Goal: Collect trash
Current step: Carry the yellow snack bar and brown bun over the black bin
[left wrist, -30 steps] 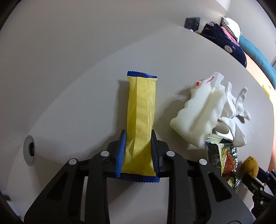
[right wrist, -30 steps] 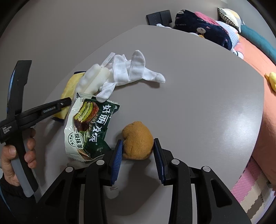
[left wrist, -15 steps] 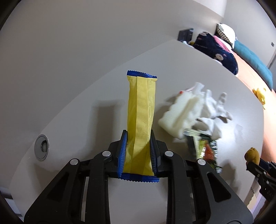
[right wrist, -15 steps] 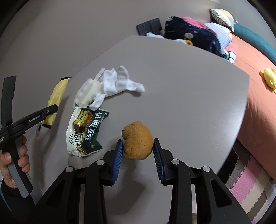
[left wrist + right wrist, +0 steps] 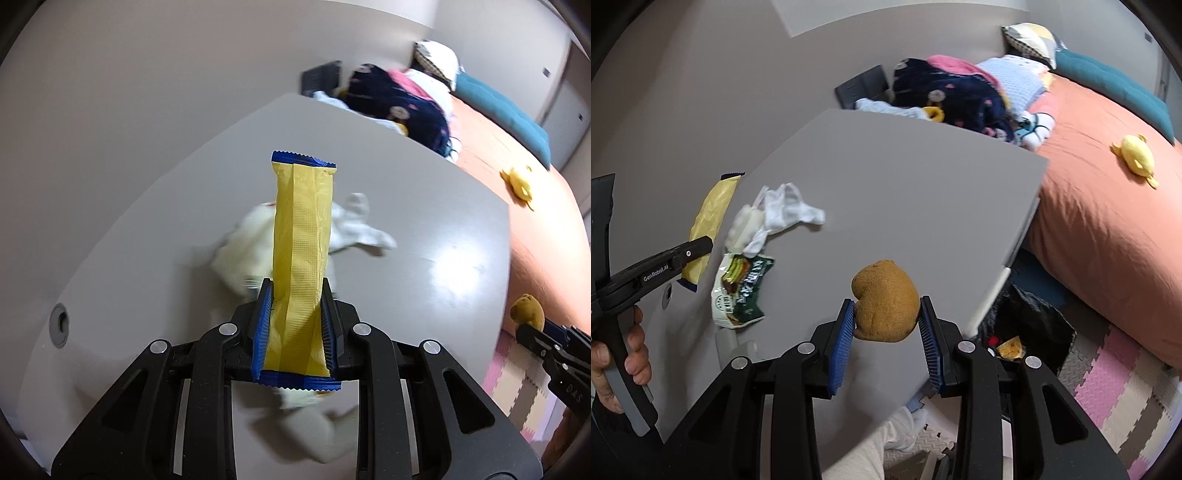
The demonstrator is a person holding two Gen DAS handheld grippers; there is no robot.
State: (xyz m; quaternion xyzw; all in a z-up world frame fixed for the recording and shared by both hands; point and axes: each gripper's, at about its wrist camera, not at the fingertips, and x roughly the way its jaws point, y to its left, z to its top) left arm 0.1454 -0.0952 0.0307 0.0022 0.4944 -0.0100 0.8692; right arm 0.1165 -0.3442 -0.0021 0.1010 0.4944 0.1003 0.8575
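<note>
Two tools, and each one grips a piece of trash.
Your left tool (image 5: 294,325) clamps the yellow wrapper (image 5: 301,254) above the surface (image 5: 905,192); your right tool (image 5: 886,339) squeezes the brown lump (image 5: 885,301) over the surface edge, while the green packet (image 5: 740,291) and the white glove (image 5: 788,212) lie on it.

Your yellow wrapper (image 5: 301,266) looks like crinkly, finely embossed plastic film; the brown lump (image 5: 885,301) is matt and rough. The table (image 5: 905,192) is smooth grey; the green packet (image 5: 740,291) is glossy.
</note>
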